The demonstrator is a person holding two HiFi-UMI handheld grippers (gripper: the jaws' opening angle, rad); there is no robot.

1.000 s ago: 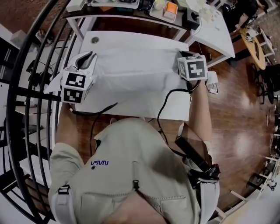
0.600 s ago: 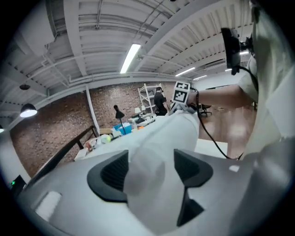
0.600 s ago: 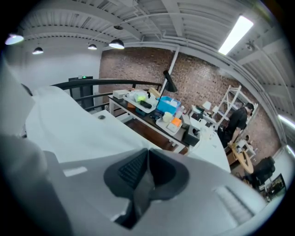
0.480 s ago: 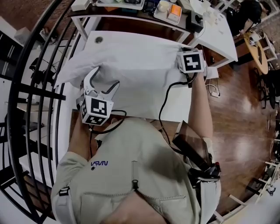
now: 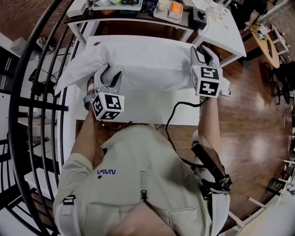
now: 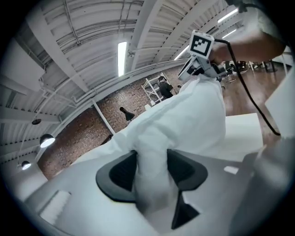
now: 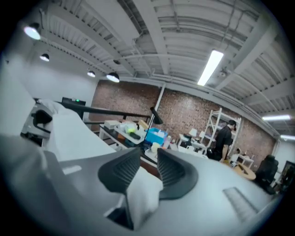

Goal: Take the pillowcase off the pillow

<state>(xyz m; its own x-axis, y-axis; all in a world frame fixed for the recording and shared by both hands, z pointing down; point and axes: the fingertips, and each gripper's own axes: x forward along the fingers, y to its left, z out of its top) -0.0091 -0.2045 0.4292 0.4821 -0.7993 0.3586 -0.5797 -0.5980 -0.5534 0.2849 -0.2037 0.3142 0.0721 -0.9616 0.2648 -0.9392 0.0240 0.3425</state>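
My left gripper is closing on a bunched fold of the pillowcase, with fabric filling the gap against both pads. My right gripper is opening, and cloth lies loose low between its jaws. The pillowcase stretches between both grippers across the white table.

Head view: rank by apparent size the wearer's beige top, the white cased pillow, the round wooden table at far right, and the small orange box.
1. beige top, though it is nearest the camera
2. white cased pillow
3. round wooden table
4. small orange box
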